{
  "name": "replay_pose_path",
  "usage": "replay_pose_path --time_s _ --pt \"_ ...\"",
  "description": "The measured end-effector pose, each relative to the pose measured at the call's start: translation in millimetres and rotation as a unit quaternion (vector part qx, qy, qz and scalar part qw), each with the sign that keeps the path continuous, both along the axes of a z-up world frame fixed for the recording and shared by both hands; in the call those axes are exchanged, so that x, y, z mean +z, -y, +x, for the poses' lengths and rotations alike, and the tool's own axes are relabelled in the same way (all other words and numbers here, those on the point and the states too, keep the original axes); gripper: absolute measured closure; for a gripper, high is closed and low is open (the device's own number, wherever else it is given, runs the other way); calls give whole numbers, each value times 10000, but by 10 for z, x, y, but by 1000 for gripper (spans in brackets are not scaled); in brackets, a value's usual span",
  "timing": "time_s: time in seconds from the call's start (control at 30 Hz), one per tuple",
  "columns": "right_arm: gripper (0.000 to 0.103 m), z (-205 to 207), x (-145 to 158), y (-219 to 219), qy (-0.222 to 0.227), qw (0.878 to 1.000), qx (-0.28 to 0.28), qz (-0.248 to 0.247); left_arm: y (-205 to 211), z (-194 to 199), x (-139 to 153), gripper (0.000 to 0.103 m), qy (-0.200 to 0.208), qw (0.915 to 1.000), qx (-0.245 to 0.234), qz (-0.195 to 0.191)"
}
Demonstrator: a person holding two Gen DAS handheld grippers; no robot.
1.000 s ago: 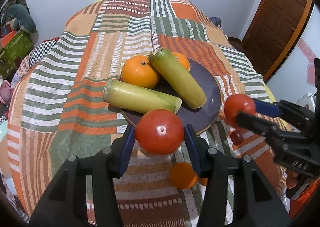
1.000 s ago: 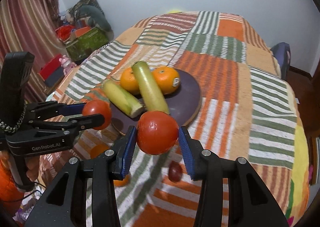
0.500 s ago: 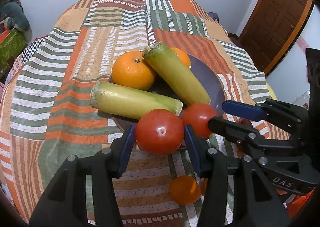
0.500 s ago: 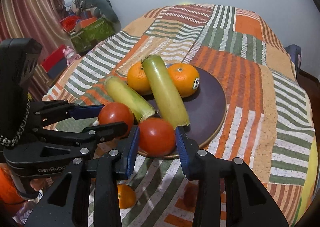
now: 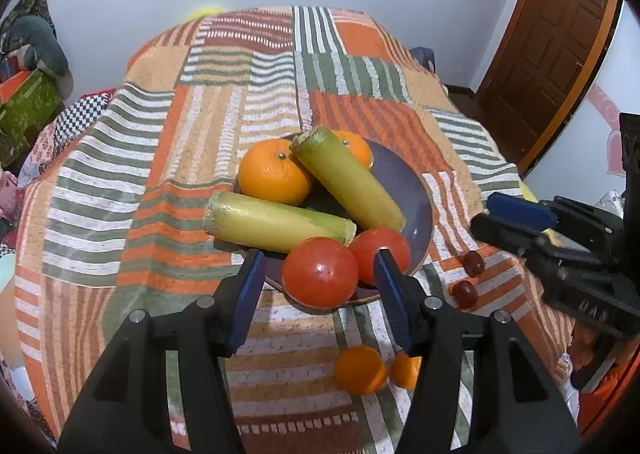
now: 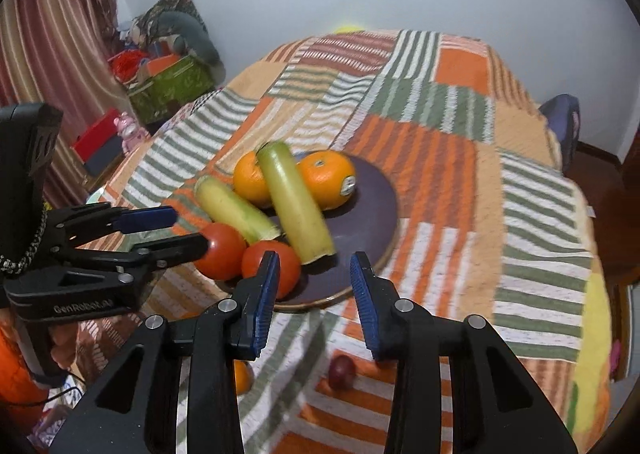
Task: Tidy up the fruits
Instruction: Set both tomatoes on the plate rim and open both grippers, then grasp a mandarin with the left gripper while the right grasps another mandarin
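Observation:
A dark round plate (image 5: pixel 404 182) (image 6: pixel 372 190) holds two oranges (image 5: pixel 274 176) (image 6: pixel 328 178), two yellow-green stalks (image 5: pixel 348 178) (image 6: pixel 296 198) and two red tomatoes. My left gripper (image 5: pixel 320 278) is open around the near tomato (image 5: pixel 320 272), which rests on the plate's front rim; its jaws stand apart from the fruit. The second tomato (image 5: pixel 384 250) (image 6: pixel 272 266) lies beside it. My right gripper (image 6: pixel 314 286) is open and empty, just in front of the plate; it shows at the right in the left wrist view (image 5: pixel 508 222).
Two small oranges (image 5: pixel 360 370) and two dark red grapes (image 5: pixel 466 292) lie on the striped cloth (image 5: pixel 200 134) in front of the plate. One grape (image 6: pixel 340 370) lies under my right gripper. A door stands at the far right, clutter on the left.
Both grippers have set their tomatoes on the plate's front edge and opened. The right gripper has drawn back to the right, away from its tomato.

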State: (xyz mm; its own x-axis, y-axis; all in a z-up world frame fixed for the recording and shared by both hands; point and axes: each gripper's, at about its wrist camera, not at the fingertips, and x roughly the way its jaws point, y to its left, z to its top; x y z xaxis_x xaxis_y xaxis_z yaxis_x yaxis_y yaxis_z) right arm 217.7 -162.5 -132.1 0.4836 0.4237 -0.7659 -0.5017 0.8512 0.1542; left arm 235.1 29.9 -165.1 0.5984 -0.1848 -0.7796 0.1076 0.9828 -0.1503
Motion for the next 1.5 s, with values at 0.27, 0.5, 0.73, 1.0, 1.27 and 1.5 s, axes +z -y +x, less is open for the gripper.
replay_pose_path --time_s 0.27,0.5,0.73,1.0,1.27,1.5 --pt "69 -145 104 334 -7 9996 -201 -179 13 -280 122 47 116 9999 -35 67" --pt "60 -381 80 322 -215 9997 -63 -86 23 -535 70 47 34 9999 -14 151" --pt "60 -519 -61 82 -483 9983 285 -124 -23 -722 -63 47 -157 9998 -11 157" --pt "60 -531 -269 -188 -805 9948 598 -193 -45 -808 -223 47 -365 9992 -102 113" --pt "69 -493 -481 -340 -1025 9909 809 -326 -2 -750 -350 39 -511 9984 -230 34" --pt "71 -462 -392 -218 -887 9936 668 -215 138 -591 -430 39 -570 9975 -423 19"
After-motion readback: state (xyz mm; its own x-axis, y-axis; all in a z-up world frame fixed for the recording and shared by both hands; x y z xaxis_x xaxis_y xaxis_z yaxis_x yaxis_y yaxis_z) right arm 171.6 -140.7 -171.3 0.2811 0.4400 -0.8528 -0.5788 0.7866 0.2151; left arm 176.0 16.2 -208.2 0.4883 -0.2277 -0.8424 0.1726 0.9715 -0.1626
